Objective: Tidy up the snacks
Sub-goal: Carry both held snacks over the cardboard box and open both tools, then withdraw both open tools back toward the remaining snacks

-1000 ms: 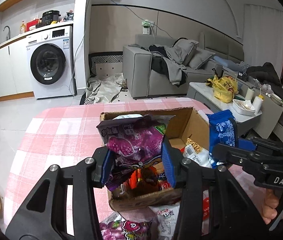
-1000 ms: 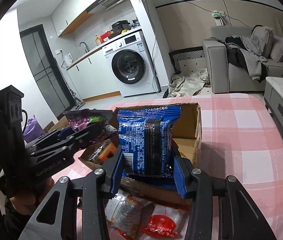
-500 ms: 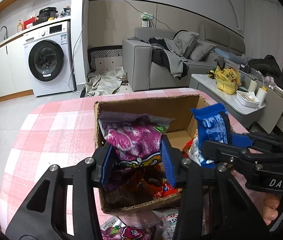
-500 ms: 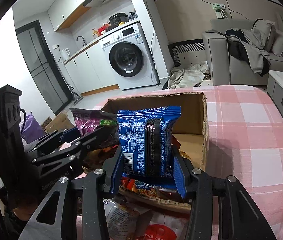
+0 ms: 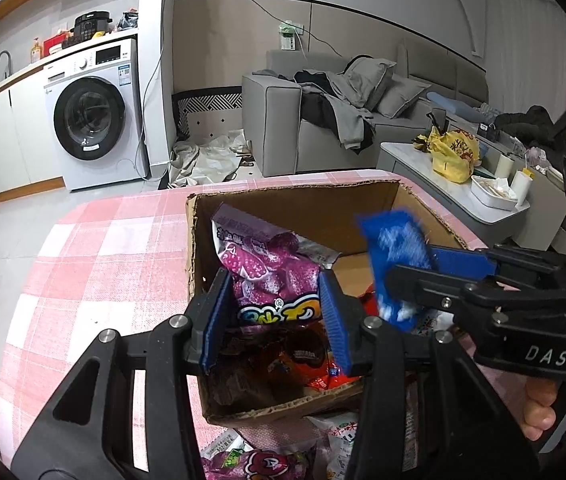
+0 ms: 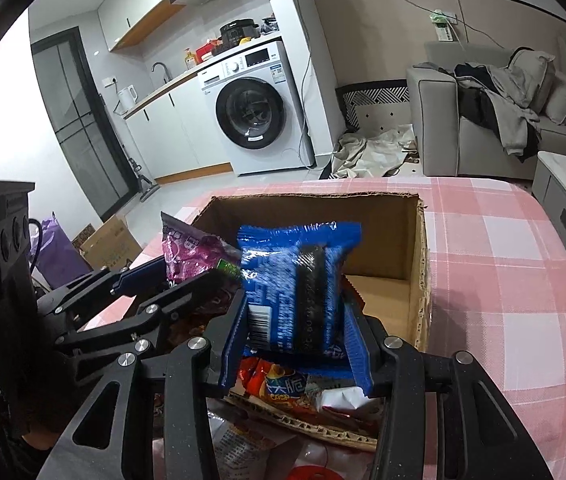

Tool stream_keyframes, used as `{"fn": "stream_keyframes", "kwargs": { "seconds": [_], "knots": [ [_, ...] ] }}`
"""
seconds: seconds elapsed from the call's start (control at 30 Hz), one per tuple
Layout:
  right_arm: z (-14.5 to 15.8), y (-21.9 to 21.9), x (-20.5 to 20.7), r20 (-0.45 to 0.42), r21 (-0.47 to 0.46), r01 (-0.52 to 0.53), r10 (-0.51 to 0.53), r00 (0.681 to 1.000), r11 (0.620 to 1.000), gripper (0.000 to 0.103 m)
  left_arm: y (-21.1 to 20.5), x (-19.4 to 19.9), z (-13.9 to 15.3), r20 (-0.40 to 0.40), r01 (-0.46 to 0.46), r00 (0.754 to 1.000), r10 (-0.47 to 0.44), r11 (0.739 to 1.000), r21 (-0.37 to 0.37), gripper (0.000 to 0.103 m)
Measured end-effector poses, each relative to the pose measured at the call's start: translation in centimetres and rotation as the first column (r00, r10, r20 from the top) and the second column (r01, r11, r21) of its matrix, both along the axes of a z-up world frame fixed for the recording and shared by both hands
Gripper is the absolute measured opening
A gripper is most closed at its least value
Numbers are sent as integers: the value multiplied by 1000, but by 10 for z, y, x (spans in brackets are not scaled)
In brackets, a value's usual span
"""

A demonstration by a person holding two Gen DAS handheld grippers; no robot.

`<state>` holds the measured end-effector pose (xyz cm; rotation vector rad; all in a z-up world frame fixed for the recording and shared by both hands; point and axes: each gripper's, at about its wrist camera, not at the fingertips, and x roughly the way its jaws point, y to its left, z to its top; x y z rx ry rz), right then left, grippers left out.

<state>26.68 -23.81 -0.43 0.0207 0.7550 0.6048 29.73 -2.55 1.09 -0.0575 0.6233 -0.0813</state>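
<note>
My left gripper (image 5: 275, 320) is shut on a purple snack bag (image 5: 271, 272) and holds it over the near left part of an open cardboard box (image 5: 303, 208). My right gripper (image 6: 297, 340) is shut on a blue snack pack (image 6: 295, 280) and holds it over the box's near side (image 6: 423, 312). Each gripper shows in the other's view: the right one (image 5: 415, 276) with the blue pack (image 5: 395, 248), the left one (image 6: 171, 276) with the purple bag (image 6: 191, 252). Several red and orange snack packets (image 5: 307, 360) lie inside the box.
The box stands on a table with a pink checked cloth (image 5: 103, 264). More snack packets (image 5: 259, 460) lie on the cloth in front of the box, also in the right wrist view (image 6: 283, 388). A sofa (image 5: 323, 128), a low white table (image 5: 455, 184) and a washing machine (image 5: 91, 116) stand beyond.
Both grippers have moved forward and down over the box with their snacks still held. The box's inside now shows more fully.
</note>
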Motion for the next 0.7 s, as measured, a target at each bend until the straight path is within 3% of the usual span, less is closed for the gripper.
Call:
{"fn": "stream_keyframes", "kwargs": {
  "seconds": [0.1,0.17,0.2,0.23,0.33,0.37,0.43,0.7],
  "knots": [
    [7,-4,-6,34,-10,3,-3,999,1000,54,0,-6,5,15,2,1000,-2,1000,3,45],
    [11,-9,-11,45,-19,12,-11,999,1000,64,0,-13,10,25,-7,1000,7,1000,4,63],
    [13,-13,-14,52,-21,17,-16,999,1000,69,1,-16,12,33,-15,999,15,1000,1,77],
    [16,-17,-17,61,-17,23,-21,998,1000,80,3,-22,14,44,-27,999,27,1000,-5,84],
    [22,-32,-28,83,4,44,-45,996,999,98,8,-41,22,47,-25,999,26,1000,-15,86],
    [23,-36,-32,85,15,48,-49,995,999,100,10,-47,23,42,-27,999,27,1000,-15,89],
    [23,-42,-39,72,32,41,-44,996,999,102,13,-61,26,49,-52,997,52,999,-2,102],
    [18,-53,-70,44,36,46,-48,998,998,103,38,-136,34,69,-76,995,77,997,-16,102]
  ]
}}
